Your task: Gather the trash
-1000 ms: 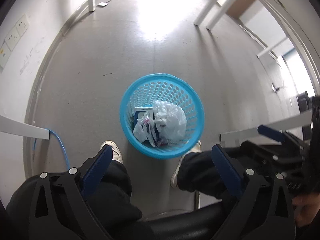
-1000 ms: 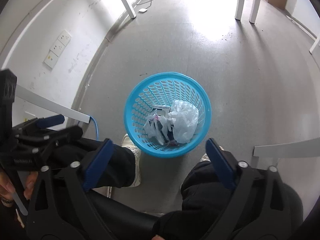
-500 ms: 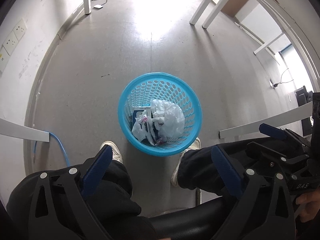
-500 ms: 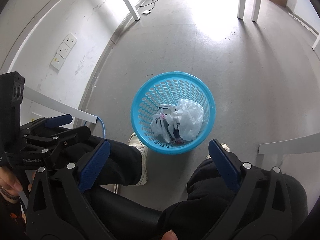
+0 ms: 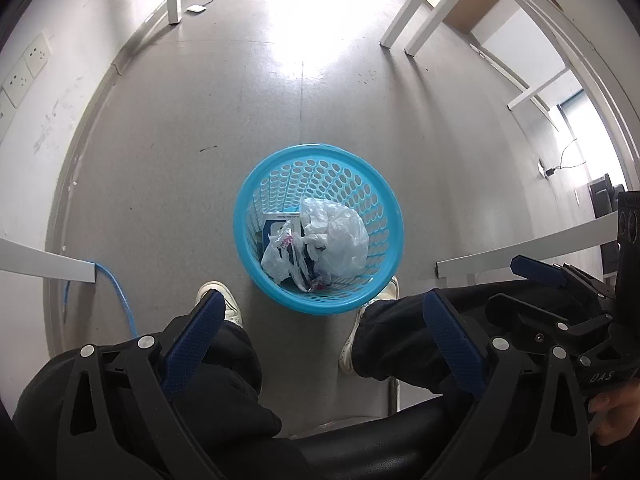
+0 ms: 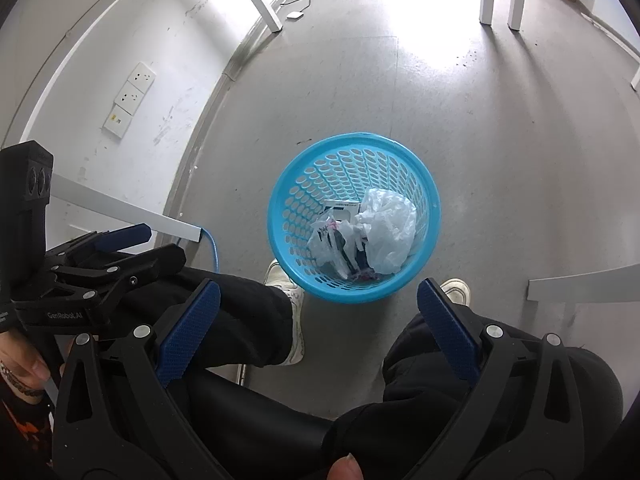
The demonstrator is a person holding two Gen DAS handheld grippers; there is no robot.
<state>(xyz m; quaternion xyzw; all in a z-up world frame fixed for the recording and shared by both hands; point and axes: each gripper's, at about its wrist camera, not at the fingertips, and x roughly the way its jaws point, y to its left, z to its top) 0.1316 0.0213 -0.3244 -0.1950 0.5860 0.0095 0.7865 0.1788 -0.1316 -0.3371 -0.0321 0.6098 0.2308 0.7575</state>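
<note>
Left wrist view: left gripper (image 5: 320, 332) held high above the floor (image 5: 180, 152), jaws wide apart, nothing between them. Blue perforated wastebasket (image 5: 320, 308) standing upright on the floor between the seated person's shoes. Inside: crumpled white plastic bag (image 5: 340, 240), printed bag (image 5: 280, 256), small box (image 5: 280, 222).

Right wrist view: right gripper (image 6: 318, 328) likewise high, jaws apart and empty. Same wastebasket (image 6: 352, 294) ahead and below; white plastic bag (image 6: 390, 236) uppermost.

Step judged: approach, no contact yet. Next move calls for descent into the basket and closing on the bag's loose folds.
</note>
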